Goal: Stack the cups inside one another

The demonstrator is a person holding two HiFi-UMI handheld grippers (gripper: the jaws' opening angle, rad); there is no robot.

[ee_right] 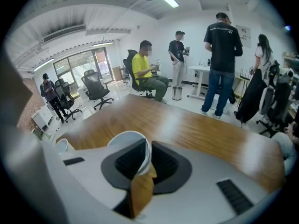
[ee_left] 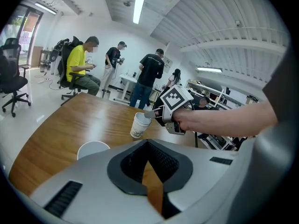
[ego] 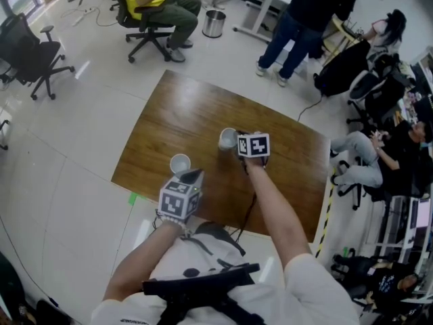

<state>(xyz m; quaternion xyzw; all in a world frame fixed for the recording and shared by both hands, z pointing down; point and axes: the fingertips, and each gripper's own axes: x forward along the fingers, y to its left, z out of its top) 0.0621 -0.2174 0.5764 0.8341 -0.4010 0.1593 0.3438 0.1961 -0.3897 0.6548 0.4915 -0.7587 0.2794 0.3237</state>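
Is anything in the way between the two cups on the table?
Nothing visible does. Only bare table lies between the far cup, whose rim sits between the fingers of the right gripper, and the near cup.

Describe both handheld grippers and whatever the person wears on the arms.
Both the left gripper and right gripper have smooth light-grey shells around dark, ribbed jaws. Each carries a white cube printed with black square markers. A thin black cable trails from the right one. The person wears a white short-sleeved shirt; the forearms are uncovered.
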